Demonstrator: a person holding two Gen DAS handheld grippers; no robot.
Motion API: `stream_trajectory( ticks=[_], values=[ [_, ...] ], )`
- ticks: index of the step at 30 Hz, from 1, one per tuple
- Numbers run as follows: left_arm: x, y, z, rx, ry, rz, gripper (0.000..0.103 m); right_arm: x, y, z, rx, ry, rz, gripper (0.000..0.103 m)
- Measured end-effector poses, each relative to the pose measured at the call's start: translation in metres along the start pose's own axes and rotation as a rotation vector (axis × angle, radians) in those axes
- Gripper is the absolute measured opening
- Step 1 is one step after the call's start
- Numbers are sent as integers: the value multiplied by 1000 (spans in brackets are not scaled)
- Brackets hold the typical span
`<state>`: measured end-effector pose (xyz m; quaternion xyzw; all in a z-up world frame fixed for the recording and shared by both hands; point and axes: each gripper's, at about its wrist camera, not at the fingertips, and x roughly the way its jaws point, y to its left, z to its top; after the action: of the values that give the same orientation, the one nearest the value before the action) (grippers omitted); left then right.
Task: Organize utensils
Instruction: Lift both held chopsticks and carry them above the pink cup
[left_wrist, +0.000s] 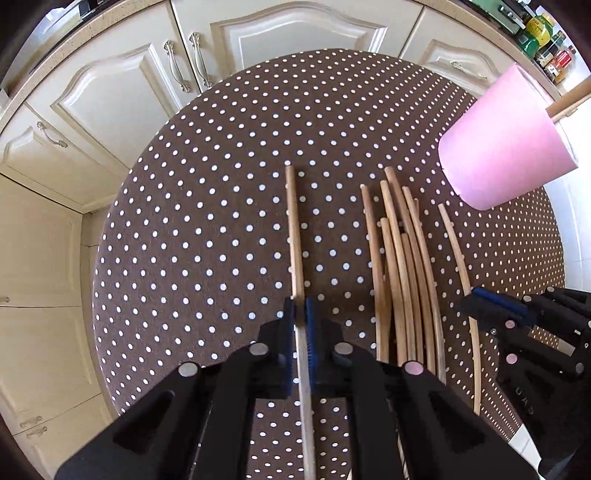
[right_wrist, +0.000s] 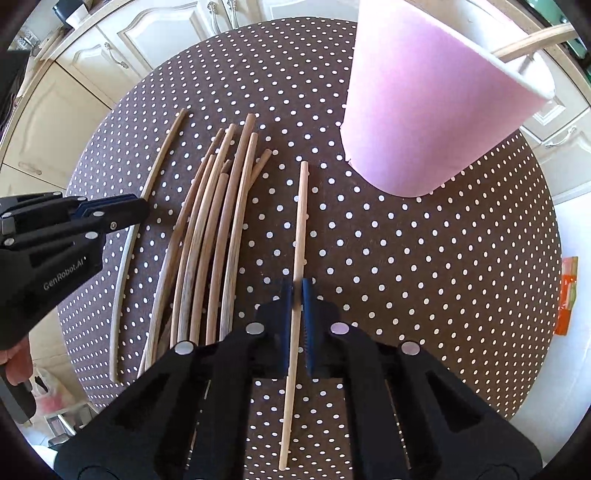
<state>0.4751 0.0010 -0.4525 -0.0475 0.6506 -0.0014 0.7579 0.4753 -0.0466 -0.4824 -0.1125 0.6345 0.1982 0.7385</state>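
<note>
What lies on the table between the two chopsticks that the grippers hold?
A loose bundle of chopsticks lies there on the dotted tablecloth, clearest in the right wrist view.

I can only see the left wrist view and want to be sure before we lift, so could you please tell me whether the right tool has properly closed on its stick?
Observer: Yes. The right tool is shut on a single stick that lies apart from the pile.
Operator: Thank you. Is there anything beyond the table on that side?
Observer: An orange packet shows just past the right edge of the table.
Operator: And how does my left tool look from there?
Observer: The left tool is seen side-on, closed over the outer stick, and part of a hand shows below it.
</note>
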Motion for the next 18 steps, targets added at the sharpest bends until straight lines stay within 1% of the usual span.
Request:
stream_trajectory(
  ticks=[2, 3, 6, 7, 10, 13, 18],
  values=[
    [-5, 1, -11, -3, -8, -12, 6, 1, -10, -6, 21, -2, 26, 5],
    [-8, 2, -14, -5, -15, -22, 6, 4, -23, -15, 29, -1, 38, 5],
    [-20, 8, -26, -6, -63, -63, 6, -2, -33, -22, 59, -15, 72, 5],
    [-23, 8, -27, -3, -78, -71, 6, -5, -42, -35, 68, -21, 80, 5],
    [-37, 6, -33, 16, -119, -92, 6, -17, -49, -44, 97, -50, 110, 5],
    [-52, 3, -39, 26, -150, -122, 6, -30, -56, -52, 120, -85, 122, 5],
    [-78, -8, -64, 71, -228, -174, 5, -60, -65, -69, 164, -166, 148, 5]
  ],
)
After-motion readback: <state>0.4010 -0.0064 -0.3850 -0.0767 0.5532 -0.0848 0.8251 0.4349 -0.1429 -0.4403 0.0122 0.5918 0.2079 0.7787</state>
